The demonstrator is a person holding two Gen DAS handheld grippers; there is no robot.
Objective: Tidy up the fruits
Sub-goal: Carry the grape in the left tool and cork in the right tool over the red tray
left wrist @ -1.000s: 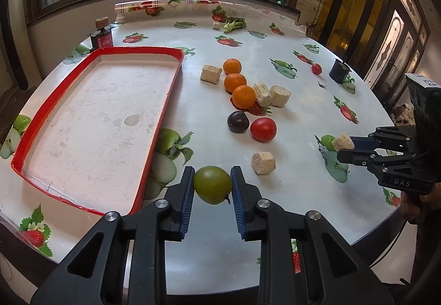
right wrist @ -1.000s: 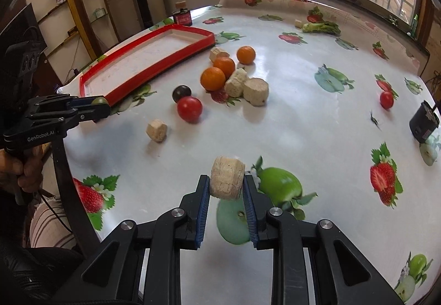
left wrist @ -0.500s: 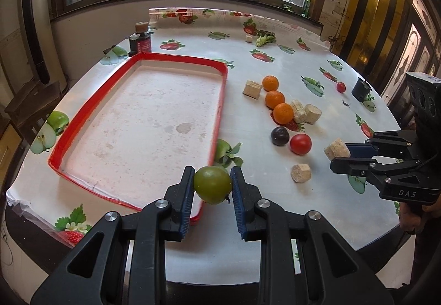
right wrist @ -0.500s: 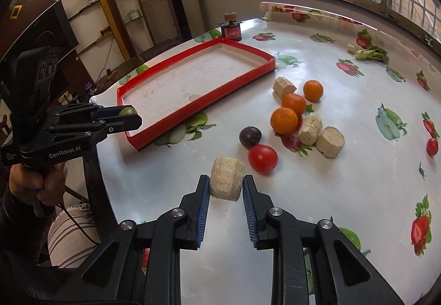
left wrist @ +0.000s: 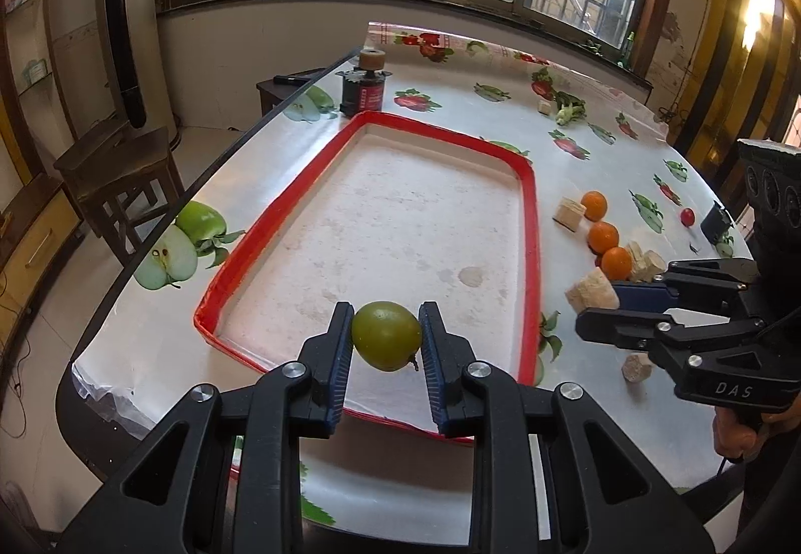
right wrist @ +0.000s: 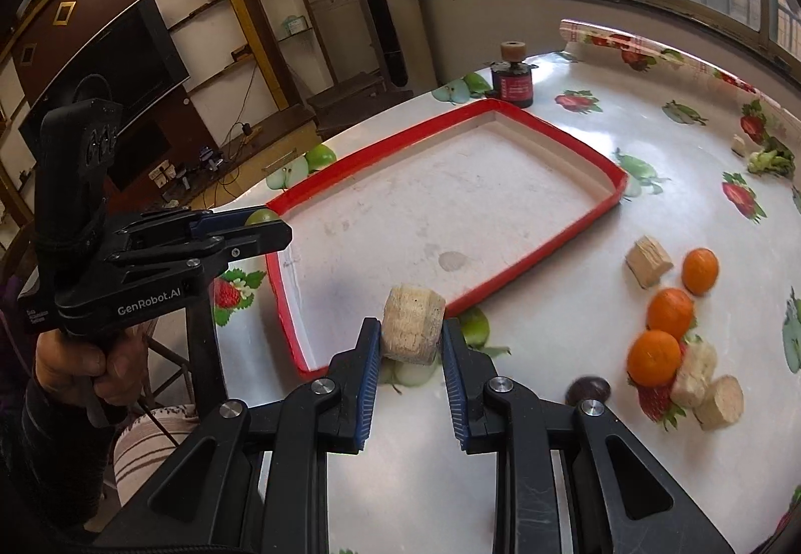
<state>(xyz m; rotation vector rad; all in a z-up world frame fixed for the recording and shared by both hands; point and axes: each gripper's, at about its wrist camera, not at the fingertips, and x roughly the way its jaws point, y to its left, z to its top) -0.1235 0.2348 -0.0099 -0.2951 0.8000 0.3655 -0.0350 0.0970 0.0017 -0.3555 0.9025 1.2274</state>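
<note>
- At the lower centre of the left wrist view, the left tongs (left wrist: 386, 343) are clamped on a green fruit (left wrist: 386, 336), pads pressing both sides; it hangs over the near end of the red tray (left wrist: 531, 223).
- At the lower centre of the right wrist view, the right tongs (right wrist: 411, 348) grip a tan block (right wrist: 413, 323), held above the tray's near corner edge.
- Tray: bare inside, stained, lying on the fruit-patterned tabletop (right wrist: 525, 464).
- Right of the tray in the right wrist view: three oranges (right wrist: 670, 312) in a row, a dark plum (right wrist: 588, 389) partly behind the tongs, and loose tan blocks (right wrist: 648, 261) among them.
- Far right of the left wrist view: a small red fruit (left wrist: 687, 216).
- Beyond the tray's far end: a dark jar (left wrist: 363, 90) with a cork top.
- A hand (right wrist: 80, 366) holds the left tongs' grip at the left edge of the right wrist view.
</note>
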